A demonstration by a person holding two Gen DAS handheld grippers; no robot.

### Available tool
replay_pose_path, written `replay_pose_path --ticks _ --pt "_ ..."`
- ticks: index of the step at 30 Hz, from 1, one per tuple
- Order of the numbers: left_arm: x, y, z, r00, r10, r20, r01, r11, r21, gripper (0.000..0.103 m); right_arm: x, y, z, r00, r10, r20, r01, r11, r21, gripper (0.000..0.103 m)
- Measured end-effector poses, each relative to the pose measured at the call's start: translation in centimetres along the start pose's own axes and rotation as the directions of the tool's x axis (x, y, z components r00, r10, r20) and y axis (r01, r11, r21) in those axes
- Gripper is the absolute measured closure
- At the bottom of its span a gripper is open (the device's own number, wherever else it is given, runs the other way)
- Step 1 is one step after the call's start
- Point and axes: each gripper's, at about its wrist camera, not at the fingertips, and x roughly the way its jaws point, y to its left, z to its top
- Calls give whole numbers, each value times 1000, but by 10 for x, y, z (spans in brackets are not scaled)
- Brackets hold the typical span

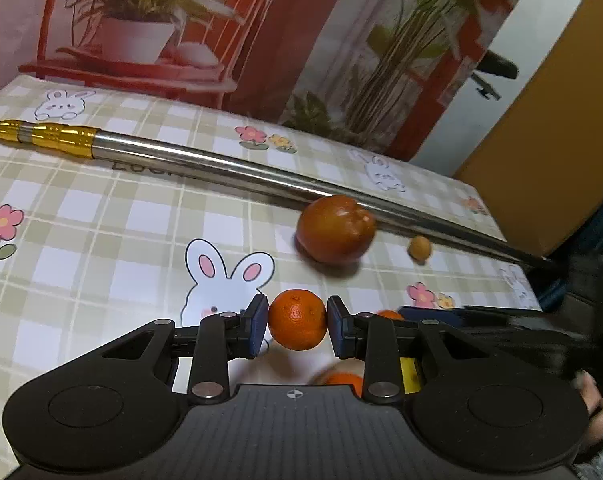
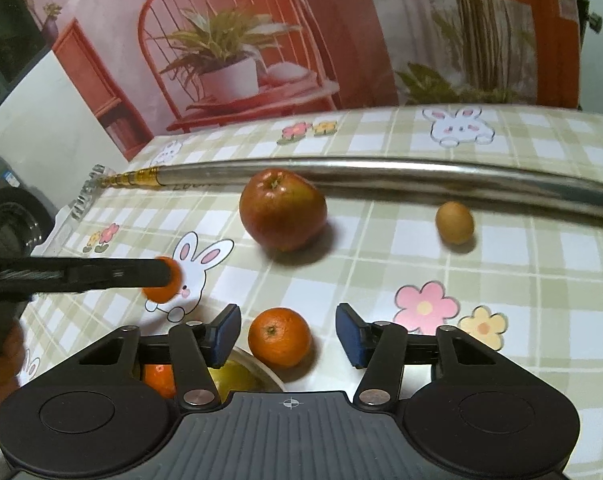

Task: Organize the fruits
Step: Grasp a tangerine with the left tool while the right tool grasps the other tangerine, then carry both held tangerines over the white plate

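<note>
One metal pole [image 2: 381, 172] across checked bunny tablecloth [image 2: 501, 264]; plant backdrop [image 2: 229, 52] behind.

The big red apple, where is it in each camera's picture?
Left wrist view: the apple sits right of centre on the tablecloth, beyond the tangerine that the left gripper pinches.
Right wrist view: the apple sits near the centre, beyond the open right gripper.
Shared landmark: the long metal pole lies just behind the apple in both.
</note>
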Motion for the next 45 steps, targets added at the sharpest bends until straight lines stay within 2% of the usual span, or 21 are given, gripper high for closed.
replay_pose_path --ticks 6,10,14,18,26,34,38,45 --pt "-30 -5 -20 999 -13 30 12 999 35 69 13 2 -4 999 4 -33 -2 999 40 69" --pt "-44 -9 -32 999 -12 42 9 998 56 69 10 2 -6 1000 -10 -18 11 999 46 70" --pt "-52 -11 -41 999 -20 41 17 998 60 69 -7 1 -9 999 -17 50 13 997 75 71" --pt "-56 -14 -49 999 -24 31 23 998 61 69 -33 0 -14 991 9 135 -26 992 126 71" --pt "-61 -20 -63 999 -35 20 34 998 58 69 -80 17 -40 977 5 214 -26 995 99 71" --pt "-62 -27 -82 1000 -8 -9 9 997 74 69 -99 40 -74 978 -21 210 15 999 30 71" --pt "-62 -32 -87 1000 7 -4 -6 996 93 69 -103 47 -86 980 4 200 -8 1000 17 71" --pt "-66 -37 -92 999 31 22 -33 994 108 69 -96 64 -103 985 1 174 6 999 -36 71"
